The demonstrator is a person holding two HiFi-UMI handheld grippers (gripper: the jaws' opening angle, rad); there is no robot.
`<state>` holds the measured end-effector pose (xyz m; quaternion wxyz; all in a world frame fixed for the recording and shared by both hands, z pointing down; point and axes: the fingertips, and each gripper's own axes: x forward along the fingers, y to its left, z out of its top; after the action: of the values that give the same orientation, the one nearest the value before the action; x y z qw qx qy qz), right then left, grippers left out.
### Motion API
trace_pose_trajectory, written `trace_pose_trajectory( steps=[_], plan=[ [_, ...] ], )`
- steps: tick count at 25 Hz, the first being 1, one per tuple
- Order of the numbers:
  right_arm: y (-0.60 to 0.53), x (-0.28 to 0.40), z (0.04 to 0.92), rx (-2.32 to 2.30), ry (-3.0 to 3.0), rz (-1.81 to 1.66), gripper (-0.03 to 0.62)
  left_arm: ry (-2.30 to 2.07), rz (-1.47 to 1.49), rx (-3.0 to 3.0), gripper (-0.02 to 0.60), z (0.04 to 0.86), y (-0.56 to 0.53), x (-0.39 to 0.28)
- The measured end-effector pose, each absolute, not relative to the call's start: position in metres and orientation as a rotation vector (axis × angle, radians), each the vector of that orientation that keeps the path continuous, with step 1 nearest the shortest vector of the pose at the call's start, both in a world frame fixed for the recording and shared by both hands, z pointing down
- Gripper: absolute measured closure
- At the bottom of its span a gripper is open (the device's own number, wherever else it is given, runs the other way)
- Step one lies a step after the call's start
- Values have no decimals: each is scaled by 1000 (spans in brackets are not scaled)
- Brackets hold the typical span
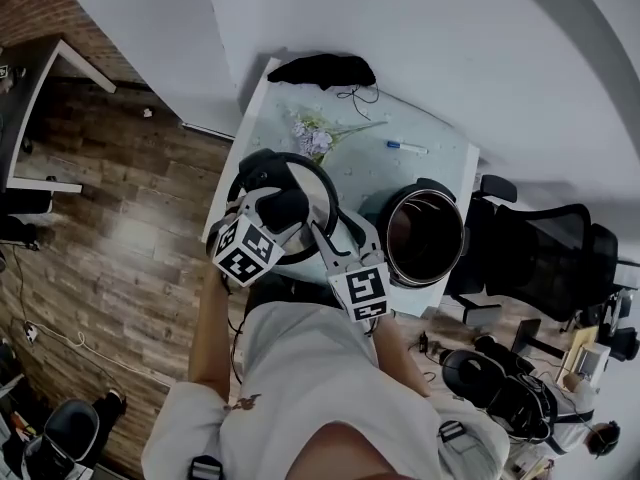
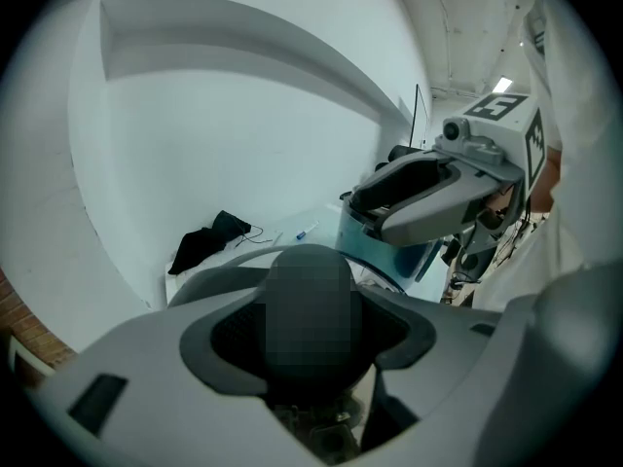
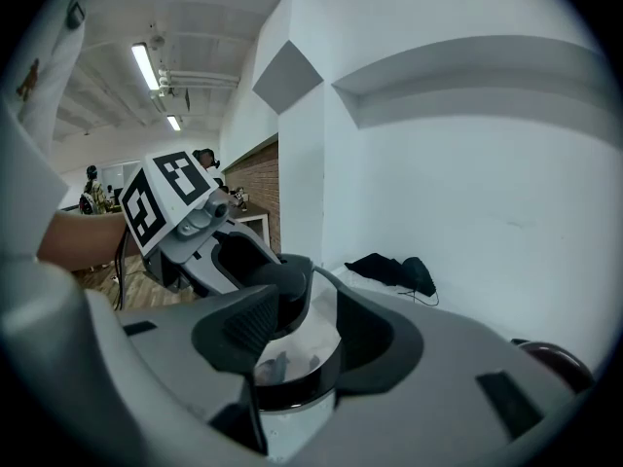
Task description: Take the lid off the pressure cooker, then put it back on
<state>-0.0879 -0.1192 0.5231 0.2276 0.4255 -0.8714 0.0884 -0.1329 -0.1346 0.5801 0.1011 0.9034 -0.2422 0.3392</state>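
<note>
An office: swivel chairs point(image 1: 540, 253), desks point(image 1: 35, 88), ceiling strip lights point(image 3: 146, 66).

White walls point(image 1: 400, 28), seemingly wooden floor point(image 1: 130, 228)

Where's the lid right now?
Head view: the lid is left of the open pot, near the table's left edge, its knob in the left claw.

Left gripper point(image 2: 310, 331) jaws tight on dark lid knob point(image 2: 310, 259); right gripper point(image 2: 389, 202) just beyond; black cloth point(image 2: 209, 239), pen point(image 2: 307, 230) behind.
</note>
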Motion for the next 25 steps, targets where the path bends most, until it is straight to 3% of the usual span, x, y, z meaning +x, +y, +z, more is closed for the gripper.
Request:
trace_pose_trajectory(
  steps=[25],
  plan=[
    [-99, -103, 625, 1013, -2292, 377, 404, -824, 978, 2587, 307, 691, -120, -141]
  ],
)
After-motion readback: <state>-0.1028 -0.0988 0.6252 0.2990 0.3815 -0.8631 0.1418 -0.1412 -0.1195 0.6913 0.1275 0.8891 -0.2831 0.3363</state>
